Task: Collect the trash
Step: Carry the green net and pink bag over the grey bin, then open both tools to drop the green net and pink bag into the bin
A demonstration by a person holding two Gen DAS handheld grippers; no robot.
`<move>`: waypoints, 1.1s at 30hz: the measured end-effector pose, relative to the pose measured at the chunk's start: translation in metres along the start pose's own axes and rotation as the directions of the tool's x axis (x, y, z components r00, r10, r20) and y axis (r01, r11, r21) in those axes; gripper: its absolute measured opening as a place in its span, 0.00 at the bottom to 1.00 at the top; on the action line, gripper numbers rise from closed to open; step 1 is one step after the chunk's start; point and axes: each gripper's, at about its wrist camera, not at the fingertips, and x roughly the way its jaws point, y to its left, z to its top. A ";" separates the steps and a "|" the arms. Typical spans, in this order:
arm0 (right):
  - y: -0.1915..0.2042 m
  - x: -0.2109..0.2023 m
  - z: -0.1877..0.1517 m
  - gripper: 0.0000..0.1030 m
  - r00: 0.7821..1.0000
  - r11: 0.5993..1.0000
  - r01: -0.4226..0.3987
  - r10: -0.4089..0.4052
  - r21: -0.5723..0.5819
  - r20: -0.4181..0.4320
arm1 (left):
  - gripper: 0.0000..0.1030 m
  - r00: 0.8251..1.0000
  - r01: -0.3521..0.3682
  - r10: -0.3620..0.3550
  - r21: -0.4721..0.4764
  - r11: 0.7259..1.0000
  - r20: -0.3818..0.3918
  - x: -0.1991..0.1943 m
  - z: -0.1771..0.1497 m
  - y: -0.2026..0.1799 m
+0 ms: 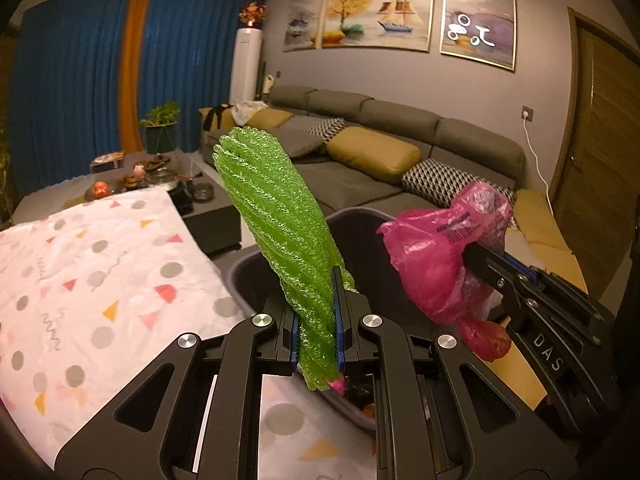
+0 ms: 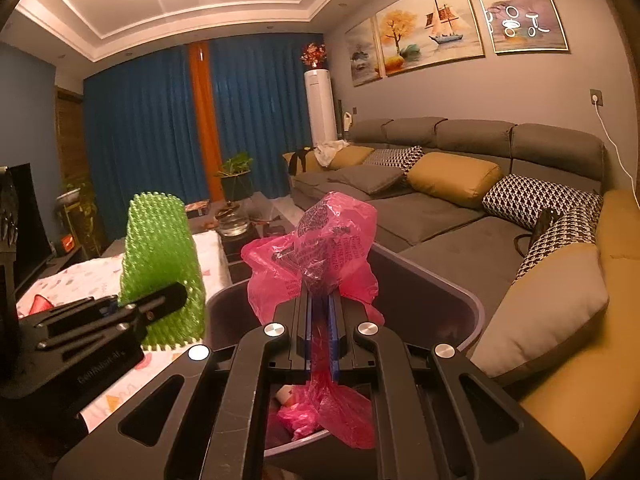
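My left gripper (image 1: 316, 276) is shut on a green foam net sleeve (image 1: 276, 216), which stands up between its blue pads. In the right wrist view that sleeve (image 2: 160, 264) and the left gripper (image 2: 176, 292) show at the left. A crumpled pink plastic bag (image 2: 324, 248) is clamped in my right gripper (image 2: 322, 300), with its tail hanging below the pads. From the left wrist view the pink bag (image 1: 444, 248) and the right gripper (image 1: 472, 252) are at the right. Both grippers hover over a dark grey bin (image 1: 360, 224), whose rim (image 2: 460, 284) curves below; some trash lies inside.
A table with a white patterned cloth (image 1: 92, 276) lies left of the bin. A grey sofa (image 2: 440, 216) with yellow and patterned cushions runs along the right. A dark coffee table with tea things (image 1: 160, 176) stands beyond, before blue curtains.
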 end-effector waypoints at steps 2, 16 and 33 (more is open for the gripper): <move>-0.002 0.004 -0.001 0.07 1.000 1.000 0.000 0.000 0.003 -0.002 | 0.12 1.000 0.010 -0.010 0.004 1.000 -0.005 0.004 -0.001 -0.001; -0.008 0.015 -0.001 0.07 1.000 1.000 -0.006 0.006 0.018 -0.009 | 0.13 0.998 0.040 -0.040 0.002 0.999 -0.040 0.033 -0.001 0.006; -0.007 0.018 0.003 0.08 1.000 1.000 -0.014 0.014 0.018 -0.023 | 0.14 0.995 0.086 -0.086 -0.004 0.996 -0.048 0.040 -0.010 0.012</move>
